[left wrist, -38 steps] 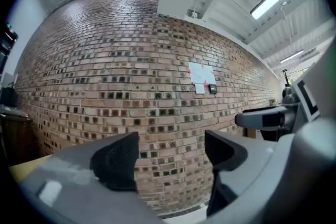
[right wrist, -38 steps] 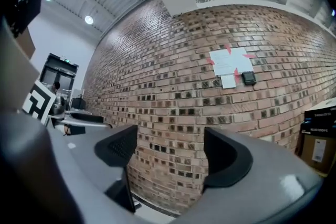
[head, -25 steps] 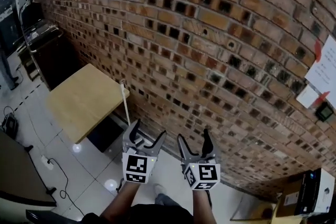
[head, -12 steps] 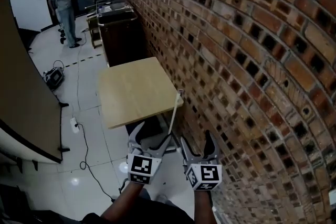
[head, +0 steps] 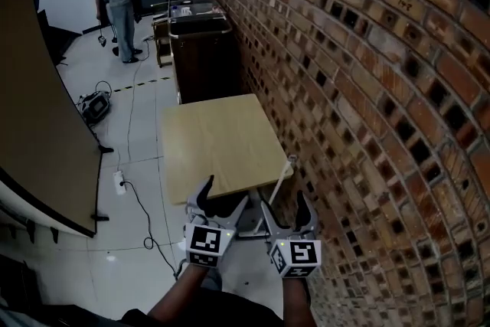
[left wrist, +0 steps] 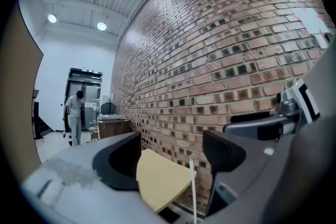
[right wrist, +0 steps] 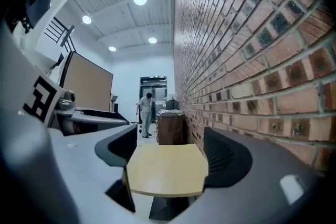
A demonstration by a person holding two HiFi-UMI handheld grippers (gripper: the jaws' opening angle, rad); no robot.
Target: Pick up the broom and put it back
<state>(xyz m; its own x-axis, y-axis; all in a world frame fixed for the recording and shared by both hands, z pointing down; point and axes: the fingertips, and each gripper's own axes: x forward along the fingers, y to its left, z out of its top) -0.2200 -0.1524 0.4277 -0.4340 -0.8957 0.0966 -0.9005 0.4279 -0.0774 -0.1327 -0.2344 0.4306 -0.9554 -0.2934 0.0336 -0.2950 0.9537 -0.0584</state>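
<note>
Right now both claws are released and carry nothing. The left gripper [head: 222, 201] has its jaws spread, and its own view shows only a corner of the table and a slim pale pole far off through the gap. The right gripper [head: 285, 209] is spread the same way and frames the tabletop alone. Both forearms reach straight ahead from 6 o'clock in the head view, side by side and level, with the marker cubes facing up at me.

The broom [head: 280, 185] shows as a thin handle at about 1 o'clock of the left claw. It leans by the near right corner of the wooden table [head: 218, 142], close to the brick wall [head: 367, 88]; its head is hidden low behind the grippers. I judge this to be the approach, with no grasp begun. Next I would step closer, swing one claw toward 1 o'clock until the handle sits between its jaws, then clench.

Farther out, at 12 o'clock, stands a dark cabinet [head: 200, 57]. A person [head: 120, 0] is at 11 o'clock and a brown board [head: 38, 111] at 9 o'clock
</note>
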